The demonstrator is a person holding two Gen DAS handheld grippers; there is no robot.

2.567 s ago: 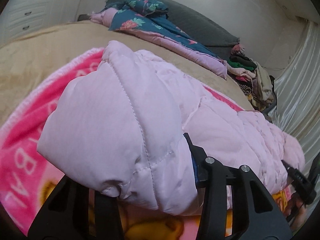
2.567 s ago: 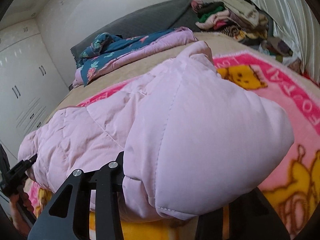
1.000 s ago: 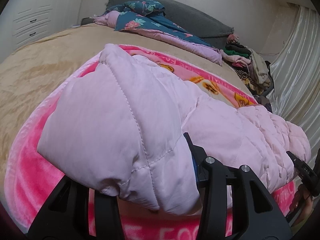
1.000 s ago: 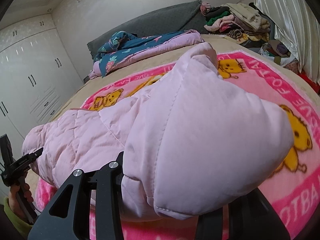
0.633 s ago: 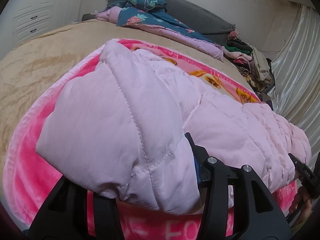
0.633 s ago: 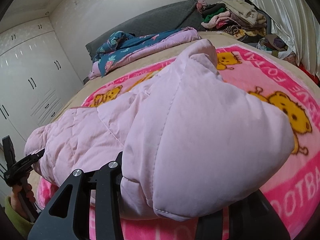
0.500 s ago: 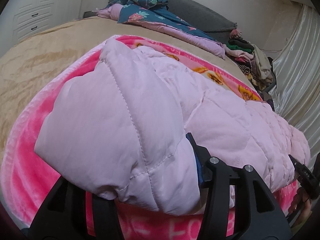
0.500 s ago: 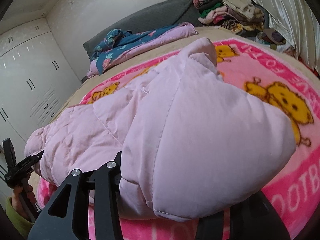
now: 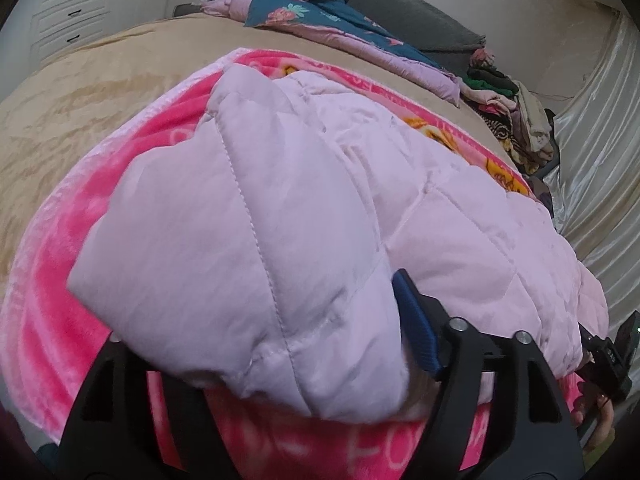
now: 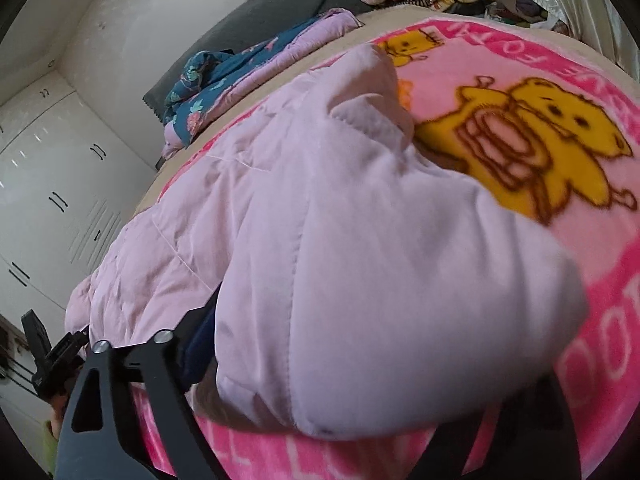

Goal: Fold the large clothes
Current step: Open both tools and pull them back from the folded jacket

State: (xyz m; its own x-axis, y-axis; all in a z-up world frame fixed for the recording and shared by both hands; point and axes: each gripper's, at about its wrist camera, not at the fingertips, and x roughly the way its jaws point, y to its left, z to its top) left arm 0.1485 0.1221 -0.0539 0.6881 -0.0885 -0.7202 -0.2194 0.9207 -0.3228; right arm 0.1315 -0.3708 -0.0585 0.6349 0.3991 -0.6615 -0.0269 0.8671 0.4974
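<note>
Jacket: pink quilted jacket [image 9: 360, 208] lies across the pink blanket [image 9: 60, 320] on the bed [image 9: 80, 92], near its foot edge, so both ends are within reach of one gripper each.
Left gripper [image 9: 280, 364]: fingers are spreading, with a puffy corner of the jacket between them; the blue pad [image 9: 416, 328] stands just off the cloth, so this reads as a release after setting that end down.
Right gripper [image 10: 360, 360]: fingers are also spreading around the other padded corner; the near finger [image 10: 168, 360] has gapped from the fabric, the far one is hidden under it.
Fold: the two corners sit humped on the body of the jacket, probably one fold just laid.
Blanket: likely spread as a clean, flat base.
Clothes pile [image 9: 516, 120]: stacked at the far corner, well apart, out of the way.
Risk: the springy filling may unfold once freed.
</note>
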